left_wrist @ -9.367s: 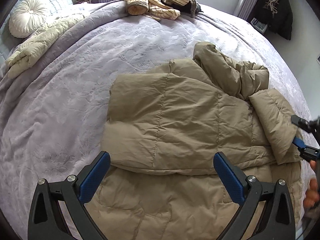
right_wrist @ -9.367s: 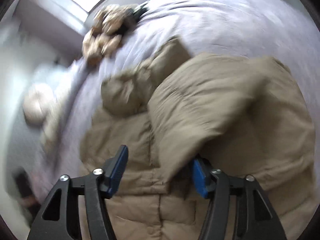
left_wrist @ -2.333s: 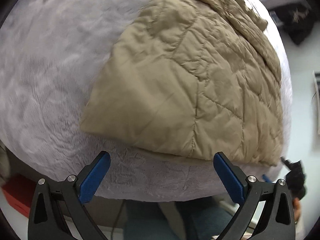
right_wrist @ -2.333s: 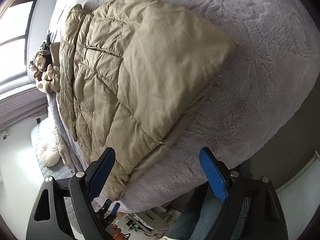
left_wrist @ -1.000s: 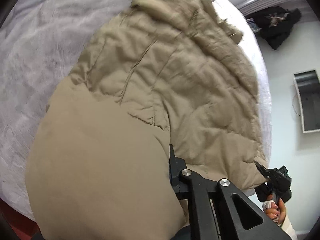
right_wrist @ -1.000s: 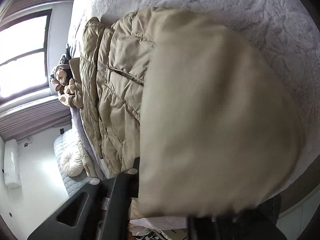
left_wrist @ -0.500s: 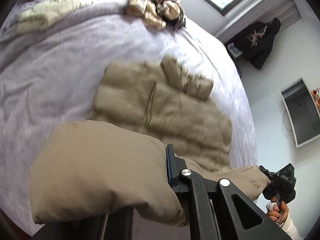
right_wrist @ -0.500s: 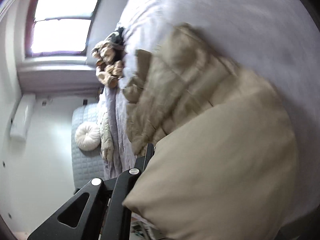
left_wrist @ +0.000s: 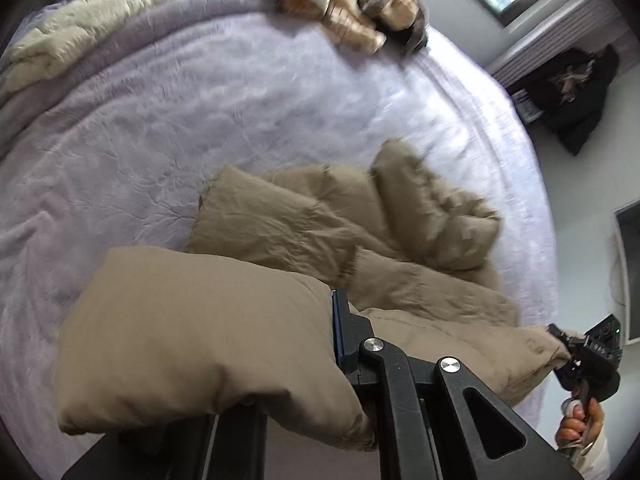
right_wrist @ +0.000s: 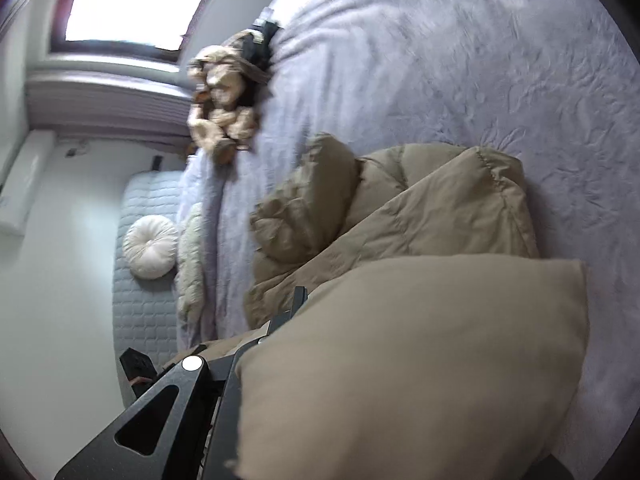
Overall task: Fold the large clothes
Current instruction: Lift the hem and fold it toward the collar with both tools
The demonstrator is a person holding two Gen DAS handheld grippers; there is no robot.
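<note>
Sagging between both claws: puffy tan quilted jacket, seemingly half-folded.

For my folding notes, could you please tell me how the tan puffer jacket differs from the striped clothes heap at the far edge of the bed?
The jacket is plain tan and quilted; the heap is cream with darker stripes. The jacket is partly lifted, its near hem clamped in the left gripper and right gripper; the heap lies crumpled and untouched. The jacket is near the cameras, the heap by the window. Both rest on the lilac bedspread.
</note>
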